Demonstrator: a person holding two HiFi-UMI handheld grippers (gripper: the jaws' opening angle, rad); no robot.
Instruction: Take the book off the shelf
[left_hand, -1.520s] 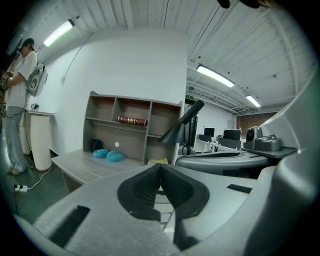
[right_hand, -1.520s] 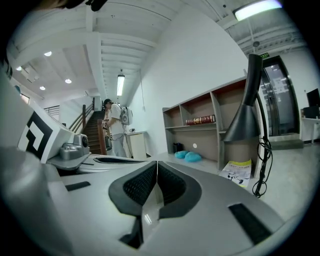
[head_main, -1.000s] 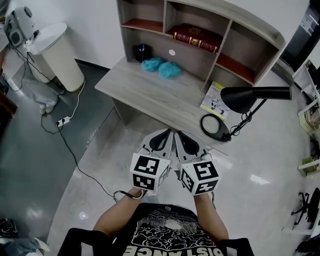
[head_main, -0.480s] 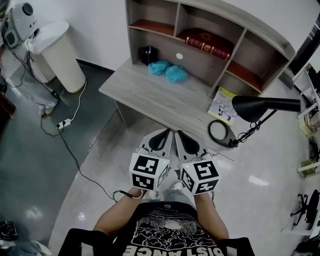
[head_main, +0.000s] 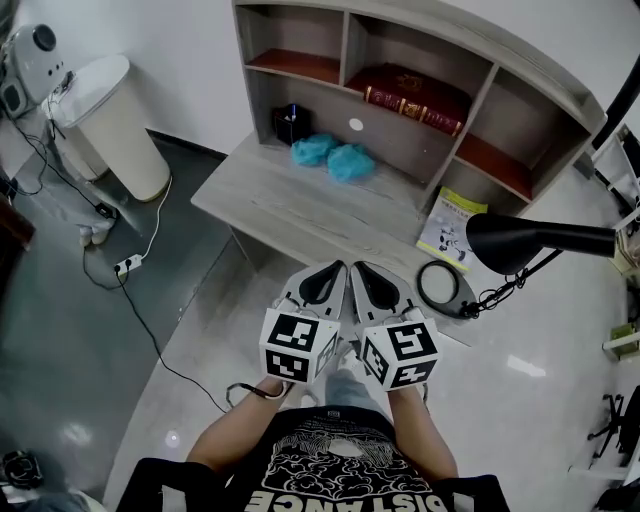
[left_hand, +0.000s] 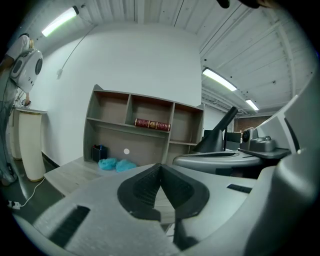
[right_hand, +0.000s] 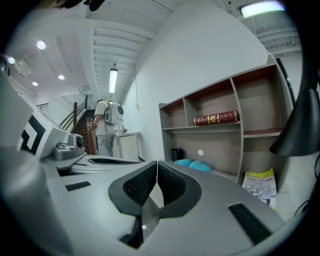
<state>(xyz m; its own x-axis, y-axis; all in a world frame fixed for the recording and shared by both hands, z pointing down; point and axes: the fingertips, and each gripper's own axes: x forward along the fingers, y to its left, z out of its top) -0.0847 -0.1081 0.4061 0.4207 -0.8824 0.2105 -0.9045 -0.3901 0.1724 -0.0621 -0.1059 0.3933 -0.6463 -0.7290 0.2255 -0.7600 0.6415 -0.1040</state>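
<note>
A black short-sleeved T-shirt with white print is being worn. The left gripper and the right gripper are being seen as pale grey shells with black ribbed pads and cubes bearing black-and-white square markers.

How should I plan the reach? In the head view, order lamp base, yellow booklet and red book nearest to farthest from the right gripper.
From the right gripper:
1. Lamp base, desk's front right edge.
2. Yellow booklet, behind it, by the shelf.
3. Red book, in the shelf's middle compartment.
</note>
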